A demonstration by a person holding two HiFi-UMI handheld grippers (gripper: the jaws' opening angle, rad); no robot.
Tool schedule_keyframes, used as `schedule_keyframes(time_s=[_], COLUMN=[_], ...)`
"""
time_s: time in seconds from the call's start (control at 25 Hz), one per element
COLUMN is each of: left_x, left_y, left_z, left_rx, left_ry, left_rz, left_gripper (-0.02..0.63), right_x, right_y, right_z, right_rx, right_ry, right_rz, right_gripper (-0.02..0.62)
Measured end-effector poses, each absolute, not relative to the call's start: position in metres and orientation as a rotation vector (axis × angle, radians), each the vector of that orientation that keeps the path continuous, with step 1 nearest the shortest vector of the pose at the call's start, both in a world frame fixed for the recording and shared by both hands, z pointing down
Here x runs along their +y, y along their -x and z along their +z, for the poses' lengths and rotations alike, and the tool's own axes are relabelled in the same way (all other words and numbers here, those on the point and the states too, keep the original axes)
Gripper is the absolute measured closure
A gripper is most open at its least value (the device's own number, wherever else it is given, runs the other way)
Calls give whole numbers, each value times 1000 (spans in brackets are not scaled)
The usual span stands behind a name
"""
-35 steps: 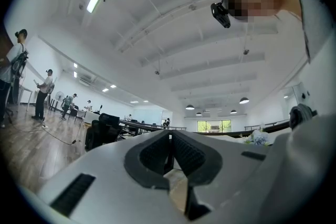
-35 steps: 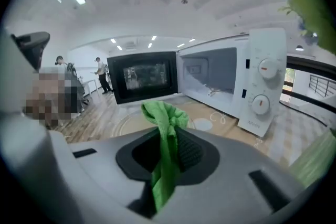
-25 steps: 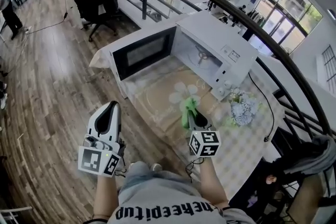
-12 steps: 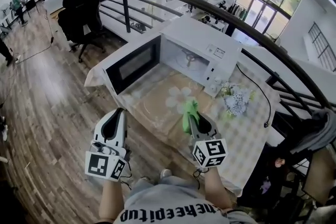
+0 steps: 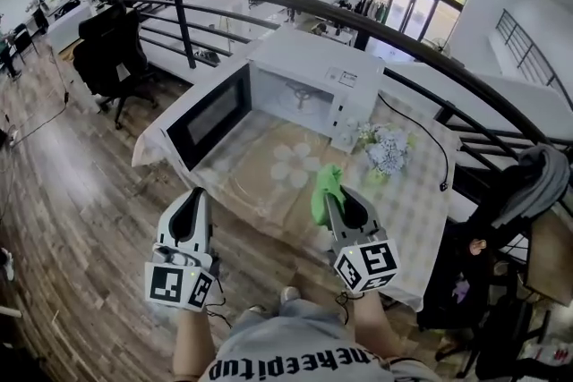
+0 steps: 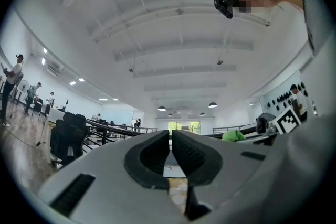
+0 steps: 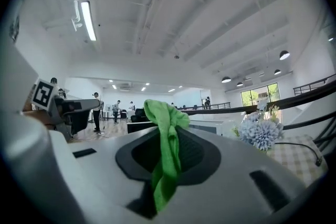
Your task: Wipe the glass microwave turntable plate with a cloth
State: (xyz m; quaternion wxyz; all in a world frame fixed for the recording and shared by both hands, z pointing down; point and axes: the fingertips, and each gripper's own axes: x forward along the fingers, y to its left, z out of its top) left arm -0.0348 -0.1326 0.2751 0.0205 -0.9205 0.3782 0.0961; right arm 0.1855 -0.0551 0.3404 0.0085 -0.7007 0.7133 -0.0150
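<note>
My right tongs point(image 5: 333, 199) clamp the soft, light cloth point(image 5: 324, 182) | left tongs point(image 5: 193, 197) together, empty | plate unseen; glass, likely slippery, fragile: I'd grip its rim.

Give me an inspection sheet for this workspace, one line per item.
Surface: table under a flower-patterned cover.
Job's things: microwave, door open; glass plate not made out inside; green cloth in the right gripper.
Clutter: bunch of flowers beside the microwave.
Grippers: left gripper fingers together, empty; right gripper shut on the cloth.
Cables: black cable across the table's right side.
Surroundings: railing, office chair, wooden floor, people far off.
</note>
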Motion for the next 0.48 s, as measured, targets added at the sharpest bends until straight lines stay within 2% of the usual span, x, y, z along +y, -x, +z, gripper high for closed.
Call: schedule_keyframes(time_s=[0.48], left_x=[-119], left_y=[38], left_z=[268], left_rx=[1100], left_ry=[2880], left_rz=[317], left_gripper=[589], right_x=[-18], right_y=[-170], right_z=[298], right_rx=[2153], right_ry=[2241], right_rz=[139], right_gripper=[541])
